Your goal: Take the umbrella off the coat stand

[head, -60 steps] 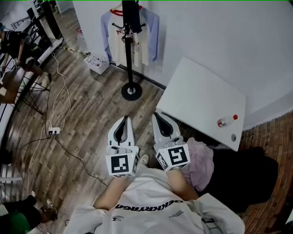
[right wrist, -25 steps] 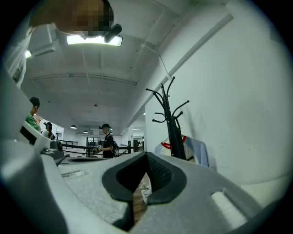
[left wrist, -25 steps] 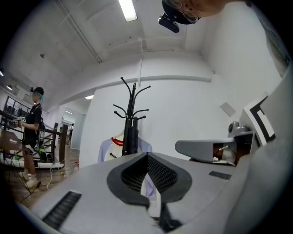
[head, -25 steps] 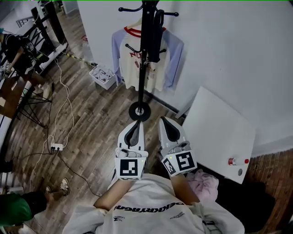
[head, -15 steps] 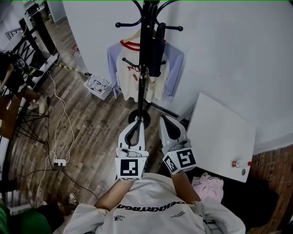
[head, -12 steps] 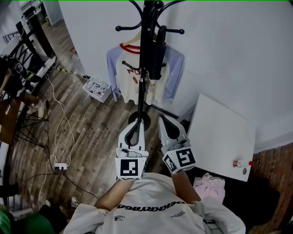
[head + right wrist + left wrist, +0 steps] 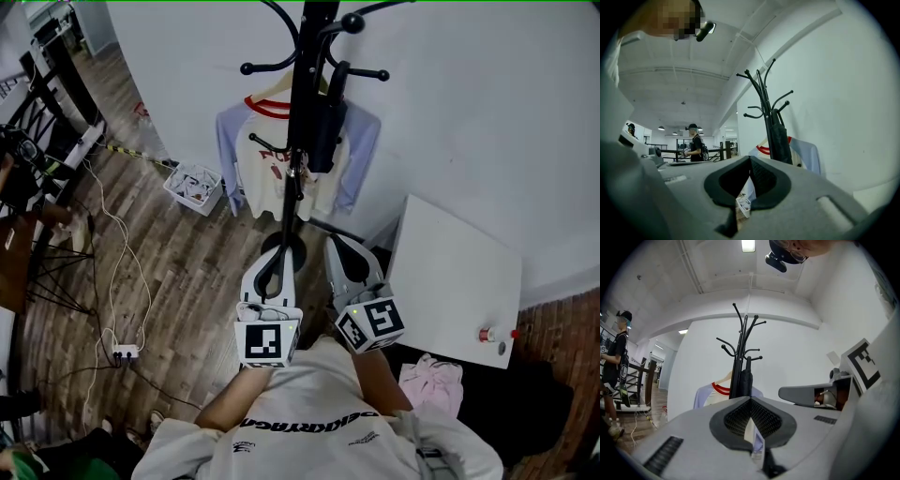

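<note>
- I had brought both claws closer to the tall black metal coat stand point(image 7: 296, 187), which now stood just ahead.
- The left gripper point(image 7: 281, 246) and right gripper point(image 7: 336, 246) were pressed together and empty.
- The folded black umbrella point(image 7: 327, 131) hung from an upper hook, not yet reached.

Red-collared shirt point(image 7: 274, 173) against the wall point(image 7: 487, 112); white basket point(image 7: 194, 187) on the floor point(image 7: 178, 272) to its left; white table point(image 7: 450, 262) at right, red-capped bottle point(image 7: 487, 335) near its edge; pink cloth point(image 7: 433, 382) beside it
</note>
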The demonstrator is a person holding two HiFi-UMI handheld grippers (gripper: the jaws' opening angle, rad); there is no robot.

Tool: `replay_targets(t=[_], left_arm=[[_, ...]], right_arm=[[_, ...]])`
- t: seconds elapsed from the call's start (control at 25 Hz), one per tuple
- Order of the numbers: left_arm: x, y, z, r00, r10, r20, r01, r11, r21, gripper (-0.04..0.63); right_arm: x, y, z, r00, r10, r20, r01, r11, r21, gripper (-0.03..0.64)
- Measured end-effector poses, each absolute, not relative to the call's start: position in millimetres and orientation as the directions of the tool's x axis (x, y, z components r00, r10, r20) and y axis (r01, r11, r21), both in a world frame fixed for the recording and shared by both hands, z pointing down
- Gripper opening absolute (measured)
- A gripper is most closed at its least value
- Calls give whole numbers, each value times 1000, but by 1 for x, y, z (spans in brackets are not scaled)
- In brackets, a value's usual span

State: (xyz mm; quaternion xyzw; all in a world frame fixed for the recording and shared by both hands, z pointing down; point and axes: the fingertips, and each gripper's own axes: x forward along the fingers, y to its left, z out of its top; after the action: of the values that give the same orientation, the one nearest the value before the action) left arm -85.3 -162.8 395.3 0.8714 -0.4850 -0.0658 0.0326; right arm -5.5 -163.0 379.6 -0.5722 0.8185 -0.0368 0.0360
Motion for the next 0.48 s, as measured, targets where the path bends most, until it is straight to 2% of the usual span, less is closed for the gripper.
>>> replay_targets(t=[0.48], left_arm=[[-52, -201, 392, 487, -869, -87, -860, -495, 123, -3]], right_arm=[[31, -216, 371, -386, -922, -30, -920, 387, -56, 6]])
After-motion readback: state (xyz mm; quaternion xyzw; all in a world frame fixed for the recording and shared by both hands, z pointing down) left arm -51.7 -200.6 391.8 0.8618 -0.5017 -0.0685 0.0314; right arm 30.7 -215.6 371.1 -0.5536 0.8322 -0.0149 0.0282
